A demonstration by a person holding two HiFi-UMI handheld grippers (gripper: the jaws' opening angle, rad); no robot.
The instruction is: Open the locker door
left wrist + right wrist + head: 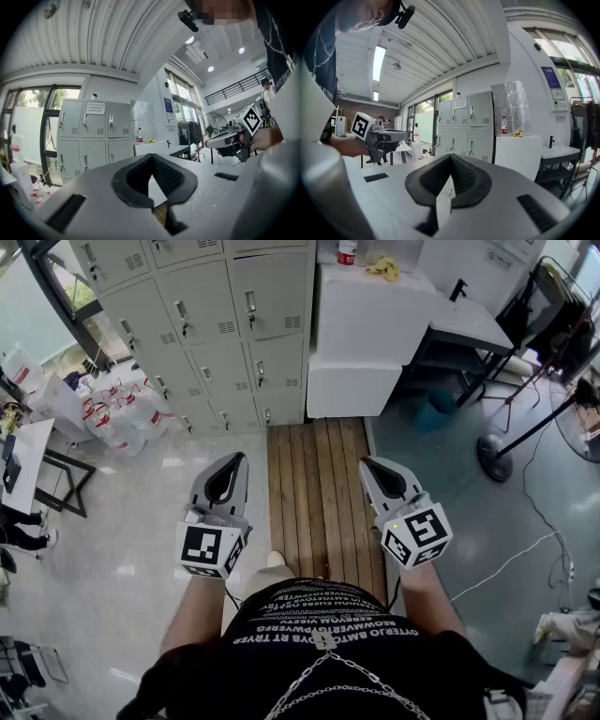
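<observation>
**Head view, looking steeply down.** A person stood on a wooden strip of floor. They held the left gripper and the right gripper out side by side at the lower middle of the frame. Both pointed roughly toward the bank of grey lockers at the upper left and were well apart from it, probably because the approach to a door had not begun. Every locker door in view was shut. A white cabinet stood just right of the lockers.

**Left gripper view.** The left gripper's dark padded fingers met at their tips at lower centre, with nothing between them. They looked held ready rather than gripping. The lockers stood far off at middle left, each door with a small handle. From this distance, which door was meant could not be told. The right gripper showed at the right edge.

**Right gripper view.** The right gripper's fingers were likewise closed and empty at lower centre. The lockers lay beyond the tips at mid-frame, still out of reach. The left gripper showed at the left.
</observation>
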